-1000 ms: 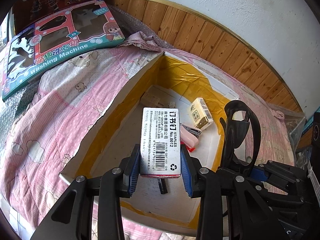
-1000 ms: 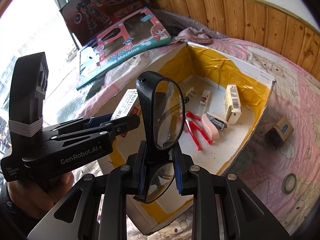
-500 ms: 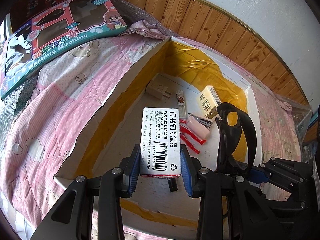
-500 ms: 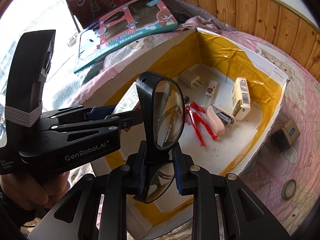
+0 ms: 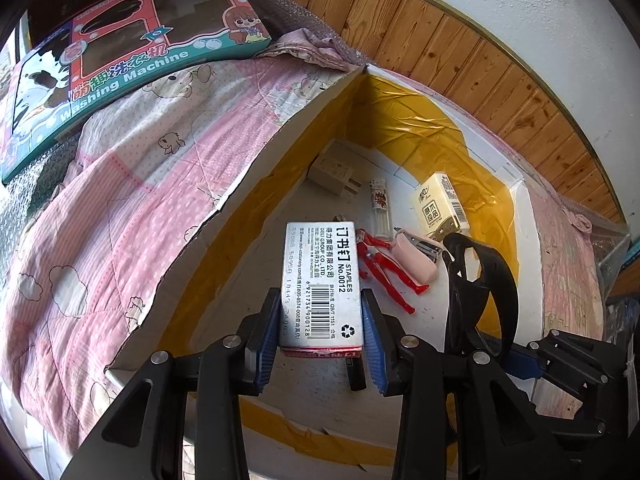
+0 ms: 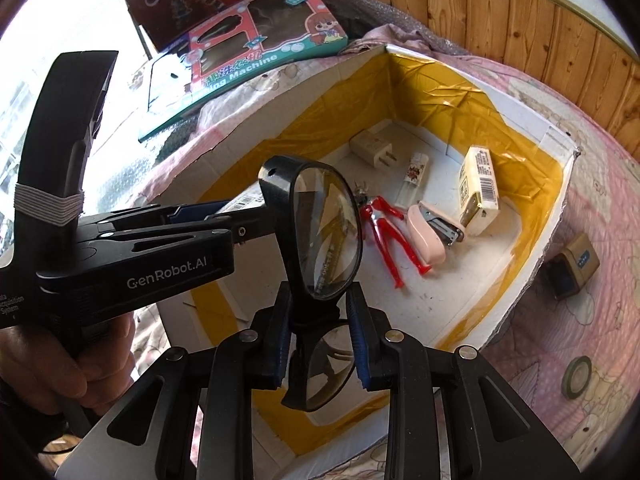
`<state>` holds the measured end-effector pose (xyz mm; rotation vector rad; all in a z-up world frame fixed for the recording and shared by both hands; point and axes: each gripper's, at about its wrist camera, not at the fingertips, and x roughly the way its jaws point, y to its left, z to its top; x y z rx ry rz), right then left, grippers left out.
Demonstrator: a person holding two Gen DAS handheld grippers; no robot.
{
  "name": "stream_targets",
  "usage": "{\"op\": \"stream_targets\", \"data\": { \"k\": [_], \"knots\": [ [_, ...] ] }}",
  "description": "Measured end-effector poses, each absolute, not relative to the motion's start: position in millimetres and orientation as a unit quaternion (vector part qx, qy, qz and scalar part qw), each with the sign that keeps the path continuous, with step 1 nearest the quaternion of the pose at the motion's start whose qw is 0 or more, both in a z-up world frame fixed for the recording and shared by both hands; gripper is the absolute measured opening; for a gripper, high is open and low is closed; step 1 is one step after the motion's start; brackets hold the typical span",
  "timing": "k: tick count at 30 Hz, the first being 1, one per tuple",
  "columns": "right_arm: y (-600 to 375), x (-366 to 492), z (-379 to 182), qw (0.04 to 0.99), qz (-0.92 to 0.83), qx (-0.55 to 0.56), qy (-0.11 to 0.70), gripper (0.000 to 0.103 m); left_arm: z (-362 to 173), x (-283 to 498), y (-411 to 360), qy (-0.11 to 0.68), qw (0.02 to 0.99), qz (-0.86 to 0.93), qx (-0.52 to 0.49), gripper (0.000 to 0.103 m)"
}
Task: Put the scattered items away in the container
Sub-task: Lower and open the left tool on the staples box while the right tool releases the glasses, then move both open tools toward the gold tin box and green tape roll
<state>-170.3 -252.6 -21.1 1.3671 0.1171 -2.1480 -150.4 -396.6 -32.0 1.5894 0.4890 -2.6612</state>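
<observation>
My left tool point(image 5: 322, 336) grips a staples box point(image 5: 322, 286) above the near left of the yellow-lined cardboard box point(image 5: 256, 184) on the pink quilt point(image 5: 100, 200). My right tool point(image 6: 320, 344) clamps black glasses point(image 6: 324, 240) above its near edge. Inside lie a red figure point(image 6: 386, 236), pink stapler point(image 6: 430, 236) and tissue pack point(image 6: 480, 192).

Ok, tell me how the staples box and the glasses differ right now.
The staples box is a flat printed carton with a barcode; the glasses are black-framed with clear lenses. The staples box sits clamped in the left gripper; the glasses are pinched at the bridge by the right gripper. The box lies level, label up; the glasses stand on end. Both are held above the open cardboard box, not yet released.
</observation>
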Motion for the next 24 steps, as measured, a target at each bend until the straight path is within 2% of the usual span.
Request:
{"op": "stream_targets", "data": {
  "k": [13, 24],
  "knots": [
    [-220.3, -161.3, -1.9, 0.301, -0.814, 0.494, -0.041, 0.03, -16.1, -139.9, -407.6, 0.178, 0.02, -0.856, 0.484, 0.044],
    [-183.3, -139.8, -9.2, 0.311, -0.807, 0.484, -0.131, 0.03, -6.7, -128.1, -398.1, 0.183, 0.017, -0.859, 0.477, 0.044]
  ]
}}
